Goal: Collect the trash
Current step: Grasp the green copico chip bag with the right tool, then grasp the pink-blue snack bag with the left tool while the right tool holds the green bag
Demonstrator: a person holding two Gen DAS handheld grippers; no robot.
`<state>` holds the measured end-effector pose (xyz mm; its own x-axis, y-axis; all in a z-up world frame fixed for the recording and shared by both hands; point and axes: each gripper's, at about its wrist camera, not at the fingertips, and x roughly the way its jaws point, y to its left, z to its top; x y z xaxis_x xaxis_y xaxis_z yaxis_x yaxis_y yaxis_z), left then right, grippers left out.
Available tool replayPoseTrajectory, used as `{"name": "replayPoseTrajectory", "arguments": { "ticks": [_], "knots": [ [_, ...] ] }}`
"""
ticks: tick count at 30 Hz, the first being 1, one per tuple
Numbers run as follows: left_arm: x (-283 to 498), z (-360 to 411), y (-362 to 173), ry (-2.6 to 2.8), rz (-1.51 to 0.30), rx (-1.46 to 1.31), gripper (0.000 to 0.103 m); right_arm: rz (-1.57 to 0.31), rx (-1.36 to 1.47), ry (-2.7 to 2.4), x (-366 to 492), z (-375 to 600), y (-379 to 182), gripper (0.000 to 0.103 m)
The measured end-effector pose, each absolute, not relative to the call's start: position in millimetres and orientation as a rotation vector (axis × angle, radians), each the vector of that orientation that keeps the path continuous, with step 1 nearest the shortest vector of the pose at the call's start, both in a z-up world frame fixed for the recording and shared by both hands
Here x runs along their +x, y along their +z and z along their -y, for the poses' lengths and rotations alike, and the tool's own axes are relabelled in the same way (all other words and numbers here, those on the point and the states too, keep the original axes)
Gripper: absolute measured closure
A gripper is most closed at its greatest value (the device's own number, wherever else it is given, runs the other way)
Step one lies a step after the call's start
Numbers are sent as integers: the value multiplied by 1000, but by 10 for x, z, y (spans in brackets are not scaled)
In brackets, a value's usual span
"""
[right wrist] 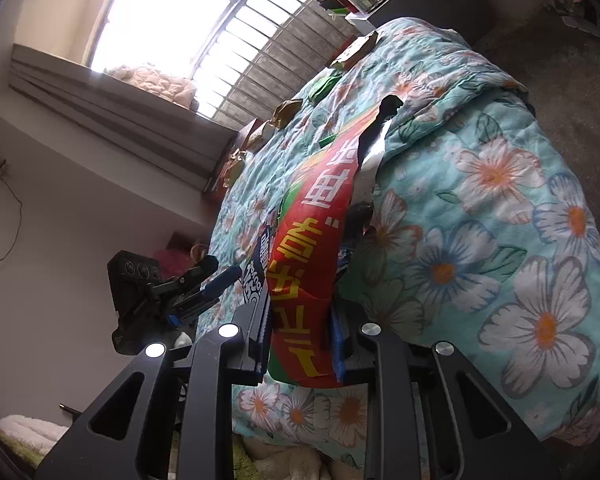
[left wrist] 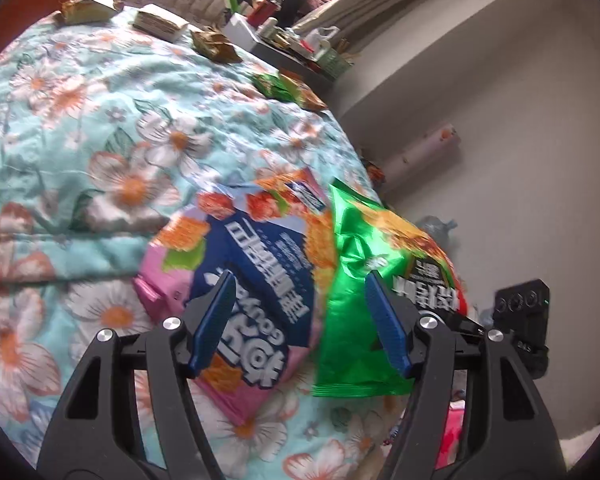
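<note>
In the left wrist view, a pink and blue snack bag (left wrist: 236,264) lies flat on the floral quilt (left wrist: 80,140). A green and red snack bag (left wrist: 364,280) hangs beside it, held from the right. My left gripper (left wrist: 300,312) is open just above both bags, its blue pads empty. In the right wrist view, my right gripper (right wrist: 300,340) is shut on the red face of that bag (right wrist: 312,248), which stands up between the fingers. The left gripper (right wrist: 204,284) shows at left, next to the blue bag's edge (right wrist: 256,268).
More wrappers lie along the quilt's far edge: gold ones (left wrist: 88,8) (left wrist: 216,44), a green one (left wrist: 288,88) and a flat box (left wrist: 160,22). A cluttered bedside table (left wrist: 300,48) stands beyond. The grey floor (left wrist: 500,160) runs along the bed's right side, with a roll (left wrist: 424,148) on it.
</note>
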<state>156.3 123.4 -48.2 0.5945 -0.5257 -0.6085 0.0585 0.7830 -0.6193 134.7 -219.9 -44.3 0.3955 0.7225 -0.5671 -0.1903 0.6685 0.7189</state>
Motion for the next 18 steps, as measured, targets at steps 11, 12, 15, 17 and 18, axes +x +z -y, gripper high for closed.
{"name": "replayPoseTrajectory", "arguments": {
  "ticks": [11, 12, 15, 17, 18],
  "knots": [
    [1979, -1502, -714, -185, -970, -593, 45, -998, 627, 484, 1136, 2719, -561, 79],
    [1976, -1490, -719, -189, -976, -592, 48, -1000, 623, 483, 1137, 2703, -569, 79],
    [1915, -1474, -719, -207, -992, -597, 58, -996, 610, 491, 1156, 2637, -559, 79],
    [1844, -1460, -715, -233, -1002, -611, 65, -989, 603, 497, 1179, 2599, -533, 79],
    [1784, -1454, -709, -255, -1008, -619, 66, -985, 602, 499, 1180, 2592, -523, 79]
  ]
}}
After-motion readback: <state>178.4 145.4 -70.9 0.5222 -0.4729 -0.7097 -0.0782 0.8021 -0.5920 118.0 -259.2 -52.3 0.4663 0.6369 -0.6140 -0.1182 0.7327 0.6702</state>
